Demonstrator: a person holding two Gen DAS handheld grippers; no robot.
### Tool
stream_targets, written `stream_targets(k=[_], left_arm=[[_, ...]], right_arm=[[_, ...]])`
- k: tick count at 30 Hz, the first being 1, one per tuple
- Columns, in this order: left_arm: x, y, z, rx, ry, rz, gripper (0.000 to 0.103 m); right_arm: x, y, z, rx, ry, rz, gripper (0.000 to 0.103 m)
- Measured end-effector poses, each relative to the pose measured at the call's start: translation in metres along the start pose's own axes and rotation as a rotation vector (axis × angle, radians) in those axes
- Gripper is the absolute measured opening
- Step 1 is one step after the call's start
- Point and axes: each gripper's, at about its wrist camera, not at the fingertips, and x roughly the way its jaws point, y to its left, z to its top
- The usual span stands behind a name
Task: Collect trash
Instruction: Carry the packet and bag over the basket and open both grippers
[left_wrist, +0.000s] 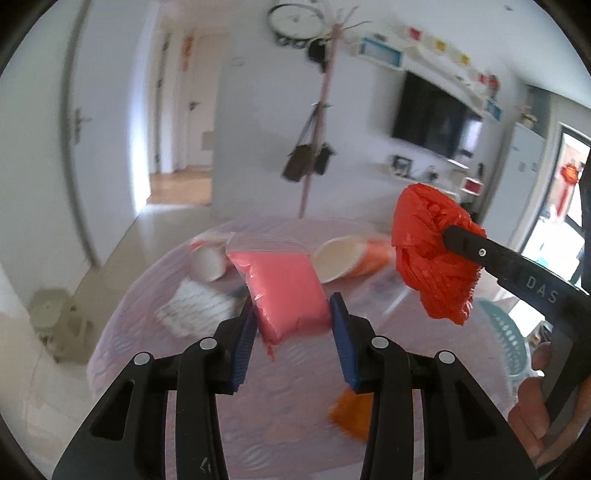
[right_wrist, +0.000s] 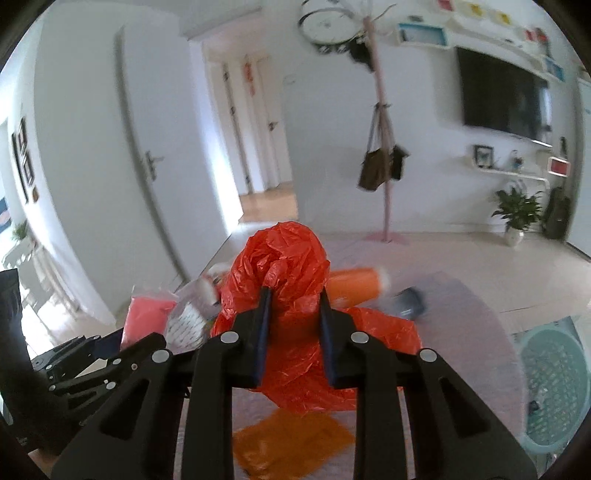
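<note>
Left wrist view showed the left gripper (left_wrist: 293, 325) with its fingers clamped on a pink packet (left_wrist: 286, 291), held above the counter (left_wrist: 122, 332). To the right, the right gripper (right_wrist: 294, 325) pinched a crumpled red plastic bag (right_wrist: 284, 266). Both pieces looked picked up; I judged the next move called for carrying them to the teal basket (right_wrist: 554, 376) at the counter's right edge and letting go.

The surface (left_wrist: 192, 369) is smeared by motion blur, so its pattern cannot be read. Behind the pink packet (left_wrist: 286, 291), the paper cups (left_wrist: 343, 258) are partly hidden and soft-edged. An orange scrap (left_wrist: 351, 417) below the packet is half covered by the left claw (left_wrist: 293, 336). The red plastic bag (right_wrist: 291, 295) hides the surface behind it, and the teal basket (right_wrist: 554, 380) is cut off by the frame's edge
</note>
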Motion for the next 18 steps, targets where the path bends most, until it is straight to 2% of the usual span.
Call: stream_targets(k=[4,10,12,14,18], left_arm=[[0.006,-0.041,0.011,0.044,-0.014,-0.087,0.038],[0.030,-0.108,0.017,0.118,-0.001,-0.207,0.038],[0.040,-0.128,0.018,0.139,0.014,-0.262,0.038],[0.052,-0.151,0.019,0.139,0.047,-0.363,0.038],[0.075,-0.197,0.019,0.183,0.078,-0.439,0.038]], right_arm=[[-0.026,-0.038,0.003,0.040,-0.054,-0.045,0.021],[-0.058,-0.108,-0.007,0.136,-0.091,-0.138,0.021],[-0.064,-0.128,-0.009,0.162,-0.098,-0.169,0.021],[-0.075,-0.155,-0.015,0.202,-0.108,-0.204,0.021],[-0.088,-0.201,-0.026,0.272,-0.121,-0.272,0.021]])
